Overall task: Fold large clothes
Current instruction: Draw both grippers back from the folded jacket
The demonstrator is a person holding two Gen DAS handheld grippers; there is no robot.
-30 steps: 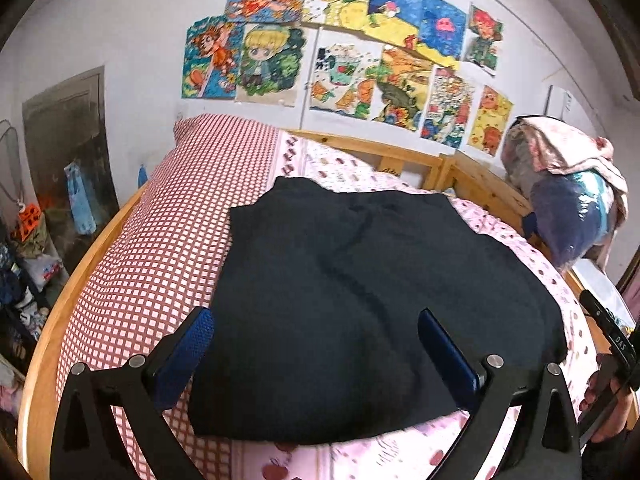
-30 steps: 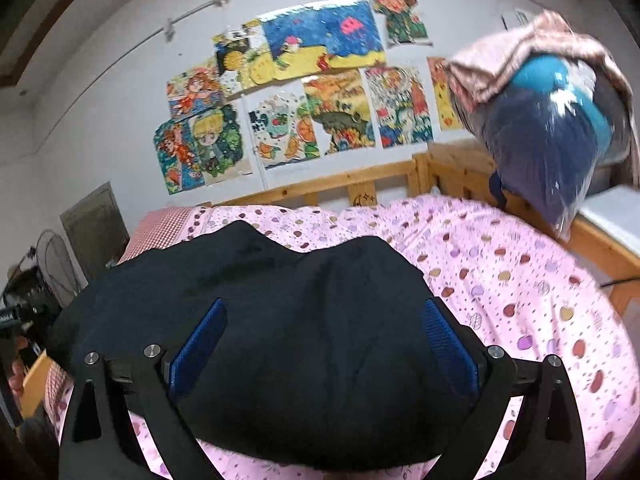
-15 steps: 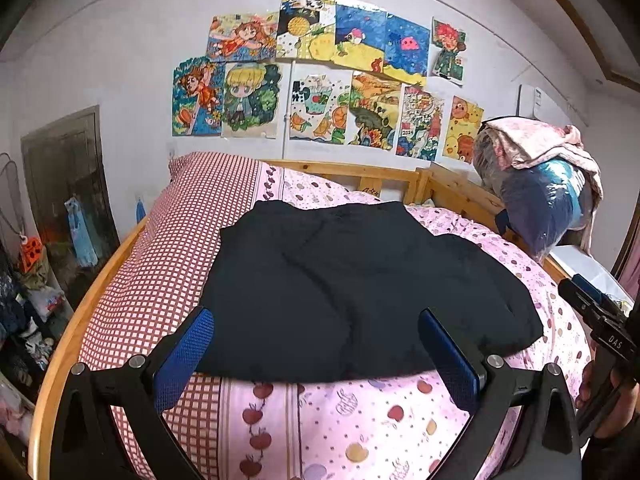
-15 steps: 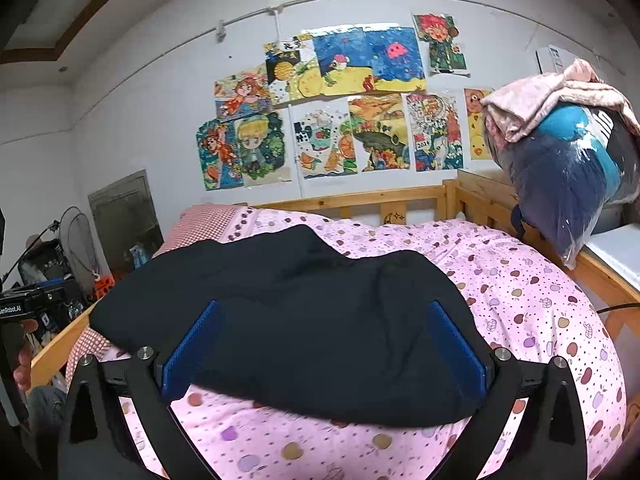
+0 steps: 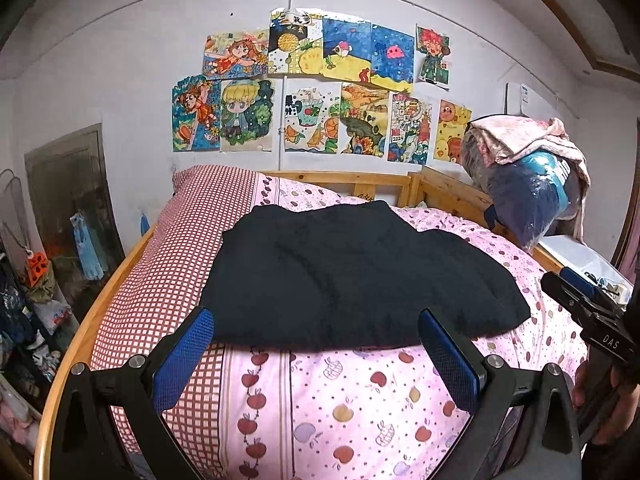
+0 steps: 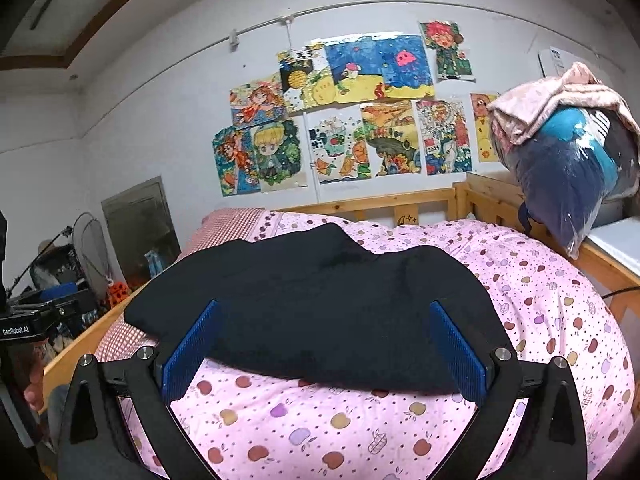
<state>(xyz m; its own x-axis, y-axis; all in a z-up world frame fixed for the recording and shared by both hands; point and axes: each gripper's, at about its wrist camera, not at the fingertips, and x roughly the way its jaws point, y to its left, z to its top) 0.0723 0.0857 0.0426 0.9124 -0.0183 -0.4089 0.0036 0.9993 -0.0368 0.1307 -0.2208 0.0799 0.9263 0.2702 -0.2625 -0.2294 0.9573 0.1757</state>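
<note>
A white wall (image 5: 120,80) carries many colourful drawings (image 5: 320,88). Below stands a wooden bed frame (image 6: 400,204) with pink patterned bedding (image 6: 560,300). A bagged bundle (image 6: 568,176) sits at the right.

Bare pink quilt (image 6: 552,312) lies open in front of and to the right of the folded black garment (image 6: 320,312), leaving room for a tool to pass. A wooden bed rail (image 5: 92,320) hems the left edge; a bagged bundle (image 6: 568,184) on the far-right rail crowds that corner.
</note>
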